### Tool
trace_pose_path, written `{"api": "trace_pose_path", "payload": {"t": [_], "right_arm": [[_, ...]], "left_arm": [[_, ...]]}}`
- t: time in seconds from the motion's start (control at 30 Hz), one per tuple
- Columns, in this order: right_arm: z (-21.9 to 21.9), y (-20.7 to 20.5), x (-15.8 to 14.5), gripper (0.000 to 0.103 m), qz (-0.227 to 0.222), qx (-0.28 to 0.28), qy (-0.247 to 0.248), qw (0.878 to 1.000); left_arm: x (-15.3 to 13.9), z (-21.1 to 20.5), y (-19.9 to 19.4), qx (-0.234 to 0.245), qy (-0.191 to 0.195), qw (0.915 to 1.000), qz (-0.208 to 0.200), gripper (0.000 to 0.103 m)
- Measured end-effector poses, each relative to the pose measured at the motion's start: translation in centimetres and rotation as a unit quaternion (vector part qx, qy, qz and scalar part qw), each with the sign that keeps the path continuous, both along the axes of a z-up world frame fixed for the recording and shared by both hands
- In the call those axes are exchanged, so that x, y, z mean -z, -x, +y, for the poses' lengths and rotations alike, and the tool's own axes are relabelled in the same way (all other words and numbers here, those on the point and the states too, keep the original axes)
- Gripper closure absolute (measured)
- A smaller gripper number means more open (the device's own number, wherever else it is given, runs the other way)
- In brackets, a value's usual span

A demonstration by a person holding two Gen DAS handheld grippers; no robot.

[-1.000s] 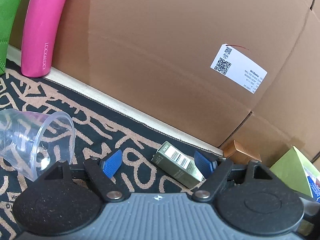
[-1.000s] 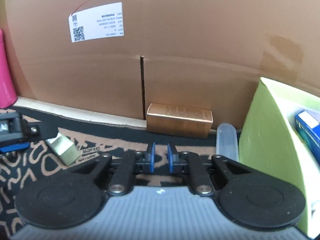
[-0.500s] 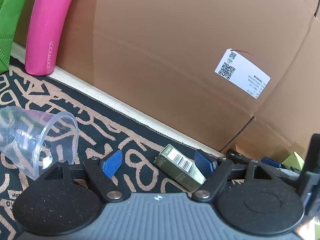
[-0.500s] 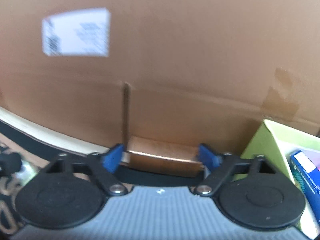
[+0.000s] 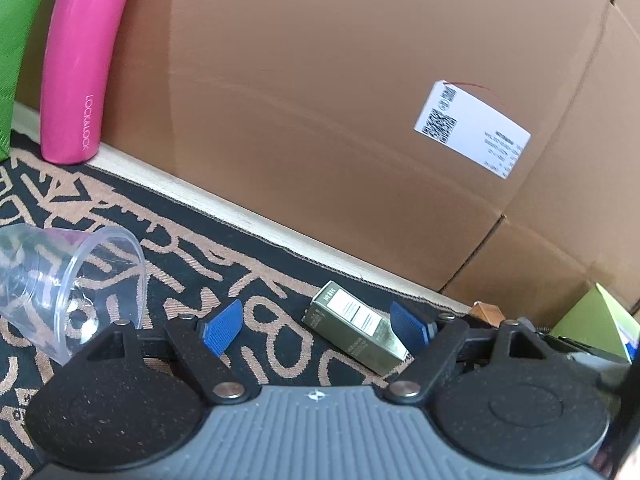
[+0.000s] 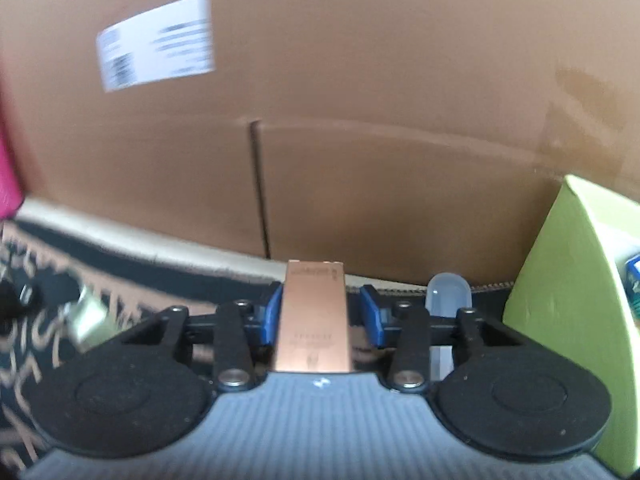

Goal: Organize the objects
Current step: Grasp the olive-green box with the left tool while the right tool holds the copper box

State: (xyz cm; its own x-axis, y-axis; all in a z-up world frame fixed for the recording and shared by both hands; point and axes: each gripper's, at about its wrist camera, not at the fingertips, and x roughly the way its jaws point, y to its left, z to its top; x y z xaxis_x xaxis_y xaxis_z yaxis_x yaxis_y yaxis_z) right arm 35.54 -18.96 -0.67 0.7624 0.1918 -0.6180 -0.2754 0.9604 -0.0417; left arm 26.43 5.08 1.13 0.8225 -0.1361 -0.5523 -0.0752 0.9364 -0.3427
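Black-and-tan patterned cloth (image 5: pixel 168 248) against cardboard wall (image 5: pixel 320 120). Left gripper (image 5: pixel 318 326) spread wide beside olive box (image 5: pixel 356 326); right gripper (image 6: pixel 322 314) clamped around copper box (image 6: pixel 314 320).

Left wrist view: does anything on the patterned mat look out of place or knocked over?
Yes. The clear plastic cup lies tipped on its side at the mat's left, mouth facing the left tongs. The small olive box lies flat and skewed between the open pads. The pink bottle stands upright against the cardboard.
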Motion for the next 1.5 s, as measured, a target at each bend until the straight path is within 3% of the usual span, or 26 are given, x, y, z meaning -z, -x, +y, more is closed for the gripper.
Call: {"api": "trace_pose_path", "payload": {"t": [0.07,0.3,0.5,0.53,0.57,0.6,0.7,0.77,0.83,0.87,1.0,1.1,1.23,1.3,1.33,1.43,1.47,1.5], "right_arm": [[0.0,0.6,-0.2,0.068,0.000,-0.016,0.000,1.000],[-1.2,2.3,-0.7,0.068,0.000,-0.049,-0.019,0.999],[-1.5,6.3,-1.0,0.066,-0.002,-0.068,-0.015,0.998],[-1.5,6.8,-1.1,0.066,-0.003,-0.072,-0.011,0.997],[-1.5,7.3,-1.2,0.067,-0.006,-0.075,-0.006,0.997],[-1.6,7.9,-1.3,0.068,-0.009,-0.077,0.001,0.997],[-1.9,10.1,-2.0,0.070,-0.013,-0.089,0.010,0.996],[1.8,12.4,-0.7,0.070,-0.013,-0.095,0.012,0.995],[3.6,12.3,-0.4,0.070,-0.014,-0.098,0.013,0.995],[2.1,13.8,-0.3,0.070,-0.014,-0.097,0.010,0.995],[0.6,12.9,0.4,0.066,-0.007,-0.077,-0.004,0.997],[0.5,12.9,0.7,0.064,-0.007,-0.071,-0.006,0.997],[0.6,12.6,0.9,0.051,-0.007,-0.063,-0.007,0.998],[0.4,12.3,0.9,0.050,-0.003,-0.061,-0.016,0.998],[0.2,12.0,0.9,0.050,-0.001,-0.059,-0.023,0.998],[0.4,11.5,1.0,0.052,0.002,-0.061,-0.028,0.998],[0.5,11.6,1.0,0.055,0.002,-0.064,-0.025,0.998],[0.6,11.7,1.0,0.065,0.001,-0.071,-0.023,0.997]], "left_arm": [[0.0,-0.1,0.0,0.005,-0.003,1.0000,-0.001,0.019],[0.0,-0.2,-0.1,0.021,-0.001,0.9998,-0.004,0.020],[0.3,-1.6,-0.4,0.079,-0.015,0.9966,-0.018,0.019],[0.4,-1.9,-0.5,0.092,-0.027,0.9951,-0.024,0.022],[0.5,-2.2,-0.6,0.113,-0.039,0.9923,-0.030,0.033],[0.6,-2.5,-0.6,0.142,-0.045,0.9883,-0.034,0.034],[0.5,-2.4,-0.5,0.230,-0.009,0.9725,-0.031,0.035],[0.4,-2.6,-0.2,0.256,-0.004,0.9663,-0.027,0.035],[0.3,-2.7,-0.1,0.247,-0.008,0.9689,-0.017,0.034],[0.3,-2.7,-0.1,0.232,-0.002,0.9727,-0.012,0.032],[0.1,-2.5,0.2,0.186,0.037,0.9818,0.002,0.018],[0.0,-3.8,0.6,0.182,0.006,0.9834,-0.001,0.017],[0.1,-5.0,1.2,0.198,-0.048,0.9788,-0.022,0.011],[0.2,-4.7,1.3,0.204,-0.044,0.9777,-0.026,0.011],[0.2,-4.6,1.2,0.206,-0.041,0.9774,-0.027,0.015],[0.1,-4.0,1.2,0.230,-0.006,0.9726,-0.029,0.049],[0.1,-3.8,1.1,0.236,0.008,0.9714,-0.026,0.059],[0.1,-3.8,1.1,0.239,0.014,0.9706,-0.026,0.060]]}}
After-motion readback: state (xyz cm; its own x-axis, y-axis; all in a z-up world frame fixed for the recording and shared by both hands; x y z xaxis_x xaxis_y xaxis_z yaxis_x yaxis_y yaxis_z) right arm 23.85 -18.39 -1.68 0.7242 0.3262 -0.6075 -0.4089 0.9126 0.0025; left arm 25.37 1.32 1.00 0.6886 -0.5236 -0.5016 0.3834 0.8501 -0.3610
